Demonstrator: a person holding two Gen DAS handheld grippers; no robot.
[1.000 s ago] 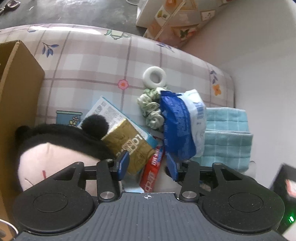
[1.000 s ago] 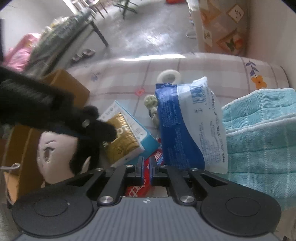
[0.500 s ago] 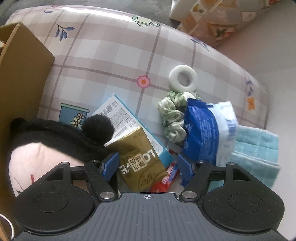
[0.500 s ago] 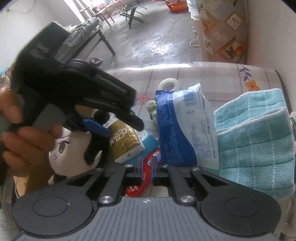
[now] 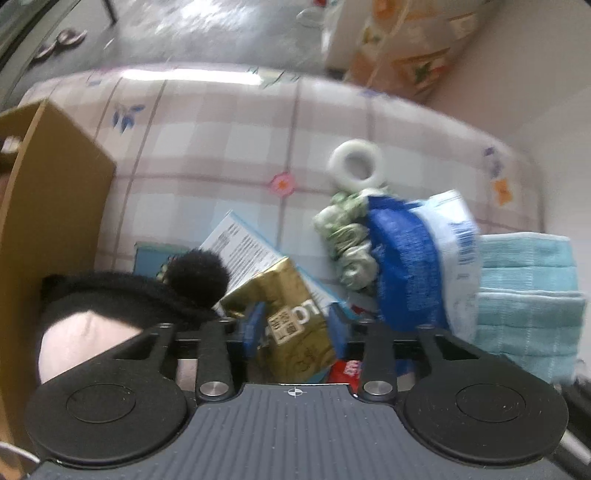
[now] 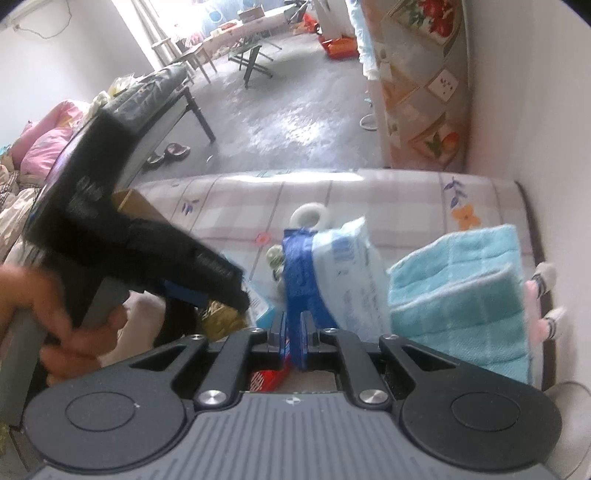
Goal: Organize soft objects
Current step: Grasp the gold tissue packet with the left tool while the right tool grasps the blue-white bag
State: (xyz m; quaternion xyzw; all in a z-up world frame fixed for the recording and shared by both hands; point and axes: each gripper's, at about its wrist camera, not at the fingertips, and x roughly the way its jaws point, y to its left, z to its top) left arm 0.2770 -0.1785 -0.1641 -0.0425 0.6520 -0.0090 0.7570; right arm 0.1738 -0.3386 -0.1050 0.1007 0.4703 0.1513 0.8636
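Daylight is streaming through a bright window (image 6: 177, 33) onto a grey concrete floor (image 6: 295, 110), beside a plain white wall (image 6: 535, 110).

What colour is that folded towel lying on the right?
Light turquoise, with a faint woven check. The folded towel shows best in the right wrist view.

Each gripper has a grey ribbed body with a small crosshair mark at its front edge, flanked by two round black discs. From the left gripper (image 5: 293, 326) and the right gripper (image 6: 294, 334) alike, black angled arms reach forward past silver screws to blue pads. A bare hand (image 6: 55, 317) wraps a grey handle.
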